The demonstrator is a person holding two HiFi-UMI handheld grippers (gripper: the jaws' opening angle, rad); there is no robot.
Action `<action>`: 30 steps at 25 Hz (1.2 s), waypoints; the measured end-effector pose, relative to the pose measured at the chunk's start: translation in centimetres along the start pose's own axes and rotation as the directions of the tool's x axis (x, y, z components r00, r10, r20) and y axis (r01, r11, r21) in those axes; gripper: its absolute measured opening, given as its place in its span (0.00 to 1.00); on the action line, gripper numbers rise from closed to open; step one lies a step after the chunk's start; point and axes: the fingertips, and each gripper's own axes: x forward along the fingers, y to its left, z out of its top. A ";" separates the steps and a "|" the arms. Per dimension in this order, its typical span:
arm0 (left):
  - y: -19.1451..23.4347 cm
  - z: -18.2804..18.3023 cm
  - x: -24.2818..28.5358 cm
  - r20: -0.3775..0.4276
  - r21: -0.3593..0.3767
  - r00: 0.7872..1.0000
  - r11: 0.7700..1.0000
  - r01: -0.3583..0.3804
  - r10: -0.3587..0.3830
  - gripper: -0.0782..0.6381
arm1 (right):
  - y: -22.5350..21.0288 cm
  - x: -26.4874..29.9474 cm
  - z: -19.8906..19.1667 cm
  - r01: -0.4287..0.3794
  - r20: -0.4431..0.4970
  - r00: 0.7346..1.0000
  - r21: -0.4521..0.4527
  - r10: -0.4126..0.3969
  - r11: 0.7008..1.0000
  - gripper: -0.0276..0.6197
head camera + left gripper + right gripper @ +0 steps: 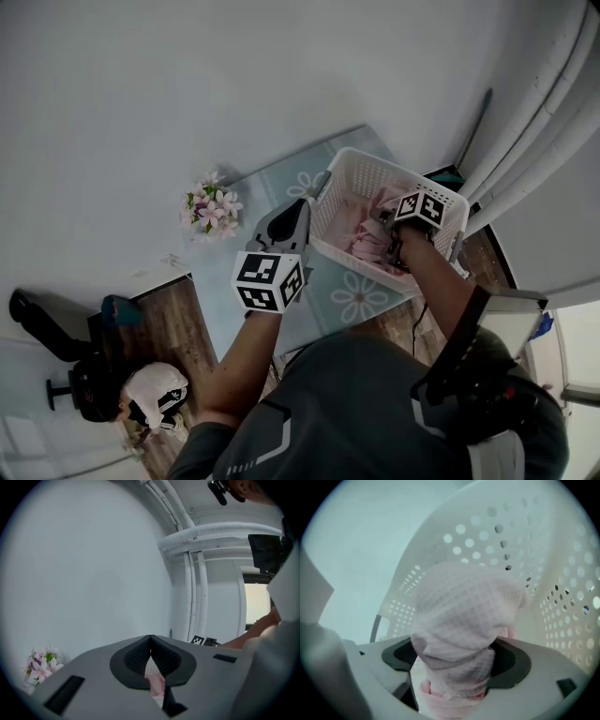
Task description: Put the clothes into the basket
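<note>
A white perforated basket (349, 176) stands on a pale blue flower-print mat (361, 298). Pink clothes (361, 236) lie inside it. My right gripper (398, 242) reaches down into the basket. In the right gripper view, its jaws stand wide apart with a bunched pink waffle-weave cloth (464, 616) between them, and the basket wall (543, 573) rises close behind. My left gripper (286, 220) hovers just outside the basket's near-left wall. Its jaws meet at the tips and hold nothing (150, 641); a strip of pink cloth (156, 684) shows through the gap below them.
A bunch of pink flowers (211, 211) sits left of the mat, close to my left gripper. White pipes (534, 141) run along the wall at the right. Dark gear (84, 384) and a white bundle (155, 394) lie on the wooden floor at the lower left.
</note>
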 end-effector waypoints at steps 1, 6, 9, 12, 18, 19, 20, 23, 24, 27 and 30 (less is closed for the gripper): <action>-0.3 0.0 -0.3 0.004 -0.006 1.000 1.000 -0.006 0.006 0.12 | 0.4 -0.7 0.1 -0.013 0.003 1.000 0.006 0.013 1.000 0.71; -1.5 0.3 -1.6 0.027 -0.032 0.999 0.999 -0.036 0.036 0.12 | 2.2 -4.9 0.8 -0.091 0.039 0.995 0.017 0.090 0.996 0.71; -2.3 0.6 -2.5 0.041 -0.049 0.998 0.997 -0.053 0.055 0.12 | 4.1 -8.3 1.6 -0.173 0.091 0.981 -0.021 0.174 0.985 0.71; -3.6 0.9 -3.4 0.054 -0.057 0.996 0.996 -0.068 0.071 0.12 | 6.8 -12.2 2.1 -0.266 0.121 0.952 -0.132 0.282 0.955 0.71; -5.3 1.4 -6.6 0.063 -0.093 0.990 0.989 -0.118 0.124 0.12 | 10.9 -20.9 1.9 -0.372 0.189 0.841 -0.476 0.506 0.797 0.71; -5.5 1.4 -7.2 0.061 -0.096 0.989 0.987 -0.129 0.135 0.12 | 11.3 -22.1 1.6 -0.376 0.187 0.824 -0.525 0.534 0.764 0.71; -5.8 1.6 -7.7 0.062 -0.097 0.988 0.986 -0.135 0.142 0.12 | 11.6 -23.1 1.3 -0.382 0.179 0.808 -0.567 0.561 0.730 0.71; -7.4 1.7 -9.0 0.069 -0.098 0.986 0.984 -0.145 0.152 0.12 | 12.1 -26.1 0.2 -0.372 0.157 0.769 -0.679 0.620 0.633 0.55; -8.0 1.7 -9.4 0.068 -0.099 0.985 0.984 -0.150 0.158 0.12 | 12.1 -26.9 -0.1 -0.359 0.156 0.760 -0.709 0.632 0.607 0.48; -9.4 1.2 -10.9 0.060 -0.094 0.982 0.980 -0.174 0.180 0.12 | 12.3 -29.1 -1.4 -0.332 0.137 0.734 -0.781 0.665 0.528 0.39; -10.2 1.1 -12.1 0.065 -0.083 0.980 0.979 -0.184 0.190 0.12 | 13.0 -31.1 -2.6 -0.284 0.141 0.708 -0.841 0.692 0.461 0.26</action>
